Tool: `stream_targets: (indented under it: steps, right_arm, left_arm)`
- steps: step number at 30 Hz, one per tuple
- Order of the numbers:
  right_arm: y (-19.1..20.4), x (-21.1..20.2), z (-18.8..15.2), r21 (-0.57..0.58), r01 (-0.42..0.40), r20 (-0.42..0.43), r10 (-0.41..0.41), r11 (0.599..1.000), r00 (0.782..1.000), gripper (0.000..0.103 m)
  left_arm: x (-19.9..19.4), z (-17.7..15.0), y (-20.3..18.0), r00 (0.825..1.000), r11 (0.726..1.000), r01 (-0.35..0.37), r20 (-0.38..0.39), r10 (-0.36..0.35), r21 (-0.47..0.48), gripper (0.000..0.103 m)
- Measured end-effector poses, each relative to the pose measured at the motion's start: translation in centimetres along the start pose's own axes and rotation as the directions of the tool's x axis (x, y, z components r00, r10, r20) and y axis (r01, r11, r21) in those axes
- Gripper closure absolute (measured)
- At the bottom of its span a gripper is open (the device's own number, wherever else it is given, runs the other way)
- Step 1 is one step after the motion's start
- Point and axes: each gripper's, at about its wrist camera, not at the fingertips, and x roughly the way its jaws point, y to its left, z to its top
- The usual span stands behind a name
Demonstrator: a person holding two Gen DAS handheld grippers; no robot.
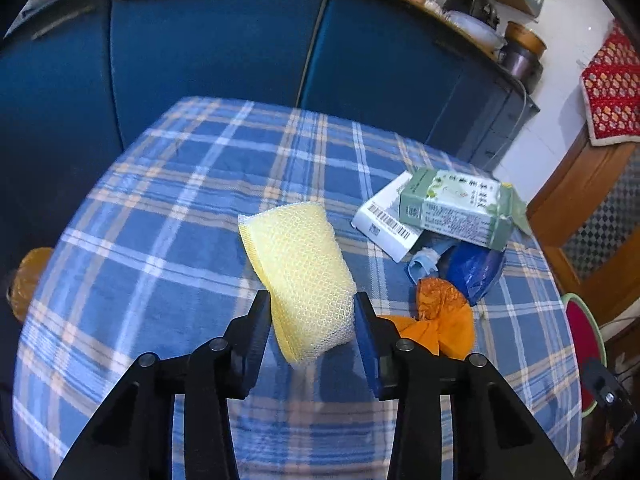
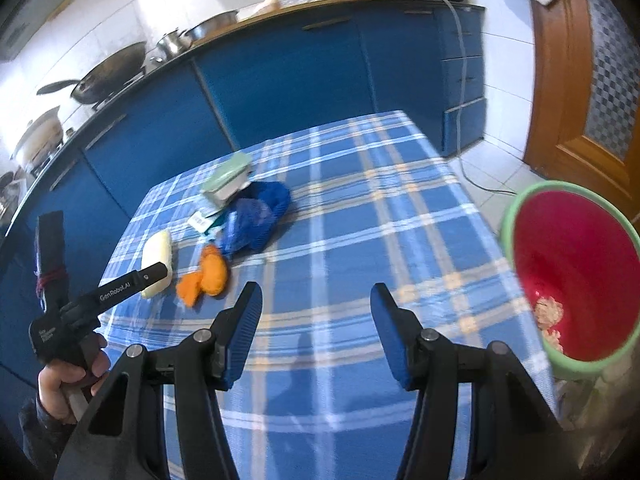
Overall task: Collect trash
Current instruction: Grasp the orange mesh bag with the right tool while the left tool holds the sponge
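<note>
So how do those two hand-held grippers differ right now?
The left hand-held gripper has its pads against a yellow mesh sponge; the right hand-held gripper has nothing between its fingers. The left one's jaws stand narrower, the right one's wide apart. The left is nearer the orange peel; the right is nearer the red bin. Both are black with blue pads, above the plaid tablecloth.

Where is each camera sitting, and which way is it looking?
Left wrist: on the left gripper, facing down its fingers at the yellow sponge they clamp.
Right wrist: on the right gripper, open over the checked tablecloth, red bin beside; a hand shows.
Shared: sponge, orange wrapper, green box.
</note>
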Motion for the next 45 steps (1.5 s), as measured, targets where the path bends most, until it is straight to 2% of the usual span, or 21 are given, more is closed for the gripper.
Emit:
stream_targets:
  steps: [6, 18, 24, 26, 27, 32, 45]
  right_arm:
    - [3.2, 2.2, 0.3, -0.058, -0.038, -0.034, 0.036, 0.998, 0.999, 0.045]
    - [7.0, 7.2, 0.5, -0.126, -0.073, -0.106, 0.059, 0.989, 0.993, 0.045]
    - [8.3, 9.1, 0.4, -0.150, -0.081, -0.131, 0.061, 0.985, 0.989, 0.061]
    - [8.4, 9.9, 0.3, -0.143, -0.086, -0.155, 0.064, 0.986, 0.986, 0.074]
    - [8.4, 10.2, 0.1, -0.142, -0.087, -0.160, 0.064, 0.986, 0.985, 0.076]
    - [8.6, 9.5, -0.1, -0.160, -0.101, -0.145, 0.078, 0.982, 0.986, 0.082]
    - [6.1, 5.1, -1.1, -0.110, -0.135, -0.116, 0.122, 0.985, 0.986, 0.083]
  left_arm:
    - [-2.5, -0.3, 1.5, 0.999, 1.000, -0.005, 0.045, 0.005, 0.004, 0.061]
    - [-3.3, -1.6, 4.1, 0.999, 0.999, -0.028, 0.043, 0.029, -0.037, 0.061]
    - [-3.3, -1.8, 4.7, 0.999, 0.998, -0.029, 0.041, 0.031, -0.049, 0.061]
    - [-3.3, -1.9, 4.7, 0.999, 0.998, -0.026, 0.042, 0.028, -0.051, 0.061]
    - [-3.4, -1.9, 4.7, 0.999, 0.998, -0.024, 0.042, 0.026, -0.050, 0.061]
    - [-3.6, -2.1, 4.3, 0.999, 0.999, -0.016, 0.043, 0.018, -0.045, 0.061]
    - [-5.4, -2.5, 1.5, 0.998, 1.000, 0.025, 0.065, -0.024, -0.003, 0.061]
